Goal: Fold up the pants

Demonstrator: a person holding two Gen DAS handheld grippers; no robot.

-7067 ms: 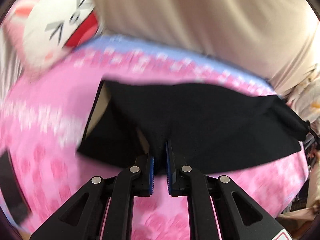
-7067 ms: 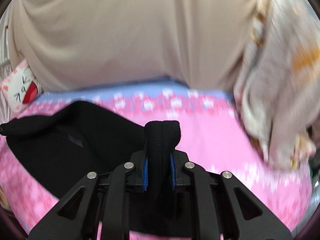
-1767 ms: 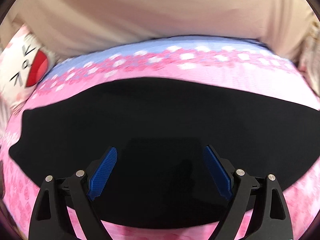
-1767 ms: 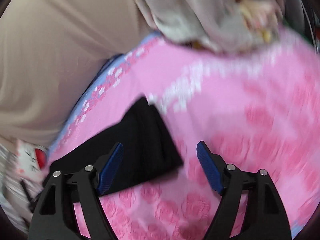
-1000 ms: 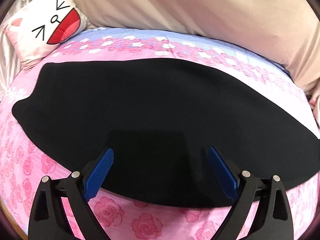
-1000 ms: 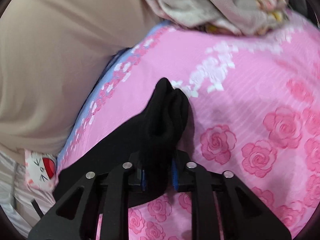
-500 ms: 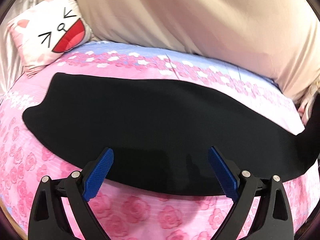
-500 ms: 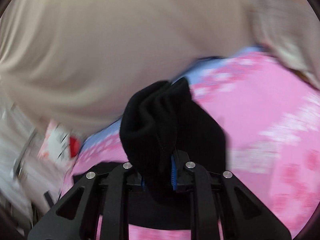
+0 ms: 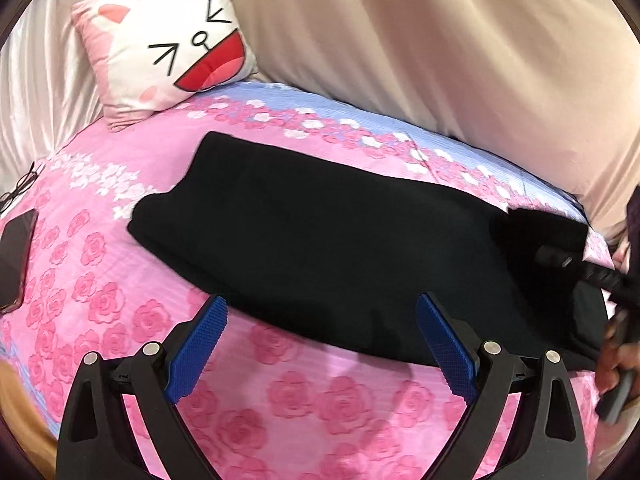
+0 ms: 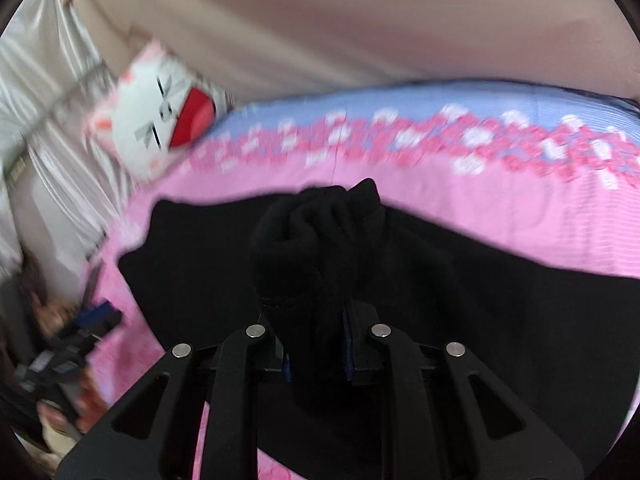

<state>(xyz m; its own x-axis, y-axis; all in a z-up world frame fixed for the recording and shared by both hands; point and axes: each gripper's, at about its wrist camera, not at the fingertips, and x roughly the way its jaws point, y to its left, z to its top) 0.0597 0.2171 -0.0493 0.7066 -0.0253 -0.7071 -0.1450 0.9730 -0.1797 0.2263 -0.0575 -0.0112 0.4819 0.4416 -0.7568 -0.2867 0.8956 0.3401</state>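
Black pants lie folded lengthwise across the pink rose bedspread. My left gripper is open and empty, hovering just in front of the pants' near edge. My right gripper is shut on the bunched leg end of the pants and holds it lifted above the rest of the cloth. In the left wrist view the right gripper shows at the right edge, over the pants' right end.
A white cat-face pillow leans at the head of the bed against a beige curtain. A dark phone and glasses lie at the bed's left side. The blue floral border runs along the far edge.
My right gripper has carried the pinched leg end leftward over the pants. My left gripper has pulled back from the cloth, still open.
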